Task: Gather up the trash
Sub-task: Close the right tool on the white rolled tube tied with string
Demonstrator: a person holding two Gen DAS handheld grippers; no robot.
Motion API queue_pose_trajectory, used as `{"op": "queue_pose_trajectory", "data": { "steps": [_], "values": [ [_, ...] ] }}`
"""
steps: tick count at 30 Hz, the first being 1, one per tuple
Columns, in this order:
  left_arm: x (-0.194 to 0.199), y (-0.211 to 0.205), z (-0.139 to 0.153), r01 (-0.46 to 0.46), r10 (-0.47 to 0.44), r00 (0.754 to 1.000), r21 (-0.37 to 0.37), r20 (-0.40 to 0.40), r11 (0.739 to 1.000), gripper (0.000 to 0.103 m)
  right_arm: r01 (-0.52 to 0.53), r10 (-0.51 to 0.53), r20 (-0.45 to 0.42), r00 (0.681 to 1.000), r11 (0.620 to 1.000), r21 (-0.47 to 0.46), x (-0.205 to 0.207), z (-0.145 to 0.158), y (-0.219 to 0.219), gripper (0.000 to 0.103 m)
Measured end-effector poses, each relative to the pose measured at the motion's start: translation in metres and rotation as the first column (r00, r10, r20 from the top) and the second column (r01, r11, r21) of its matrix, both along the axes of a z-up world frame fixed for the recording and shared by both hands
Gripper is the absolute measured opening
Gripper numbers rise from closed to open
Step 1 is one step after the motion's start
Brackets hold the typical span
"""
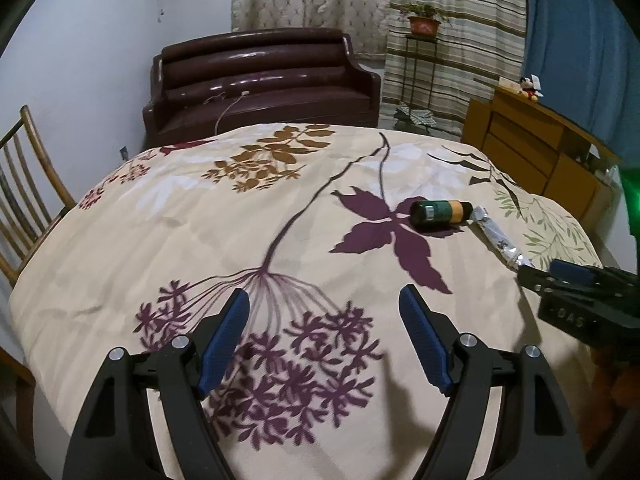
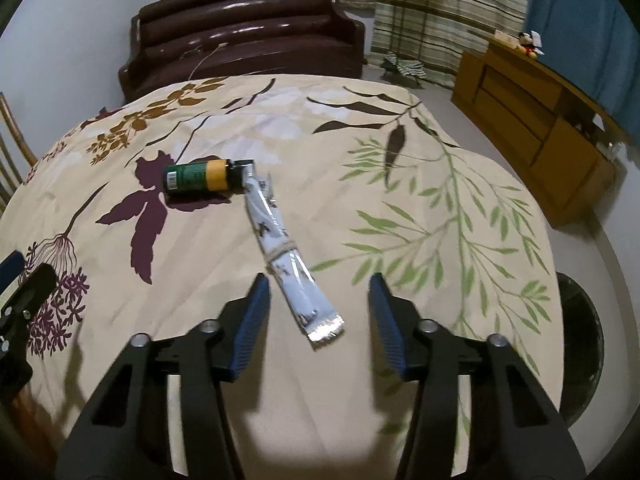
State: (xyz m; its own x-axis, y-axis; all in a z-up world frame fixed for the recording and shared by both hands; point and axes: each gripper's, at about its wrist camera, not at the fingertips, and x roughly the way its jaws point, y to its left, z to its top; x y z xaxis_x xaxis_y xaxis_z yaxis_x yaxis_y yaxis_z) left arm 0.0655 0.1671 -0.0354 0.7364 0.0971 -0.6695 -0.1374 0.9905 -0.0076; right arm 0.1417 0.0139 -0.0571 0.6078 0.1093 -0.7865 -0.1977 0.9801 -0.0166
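Observation:
A long silver-and-white foil wrapper lies flat on the floral tablecloth. Its near end rests between the fingers of my right gripper, which stands open, with neither pad touching it. A dark green bottle with an orange band lies on its side at the wrapper's far end. In the left wrist view the bottle and wrapper sit to the right, with the right gripper at the wrapper's near end. My left gripper is open over bare cloth, holding nothing.
A brown leather sofa stands beyond the table. A wooden chair is at the left edge and a wooden cabinet at the right. A dark round bin sits on the floor below the table's right edge.

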Motion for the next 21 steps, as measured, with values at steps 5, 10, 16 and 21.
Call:
{"op": "queue_pose_trajectory", "data": {
  "steps": [5,10,16,21],
  "values": [
    [0.012,-0.014,-0.002,0.043,-0.043,0.999,0.007,-0.016,0.999,0.075,-0.046,0.046,0.014,0.999,0.999,-0.023,0.003,-0.003,0.010,0.021],
    [0.025,-0.029,-0.003,0.091,-0.091,0.996,0.013,-0.028,0.996,0.075,-0.036,0.036,0.018,0.999,0.999,-0.019,0.007,-0.003,0.007,0.016],
    [0.048,-0.043,-0.003,0.137,-0.135,0.990,0.029,-0.036,0.990,0.075,-0.012,0.012,0.016,1.000,1.000,0.007,0.015,-0.001,-0.007,0.016],
    [0.072,-0.054,-0.005,0.166,-0.163,0.985,0.054,-0.049,0.985,0.075,0.002,-0.002,0.013,1.000,1.000,0.024,0.023,0.000,-0.017,0.016]
  ]
}}
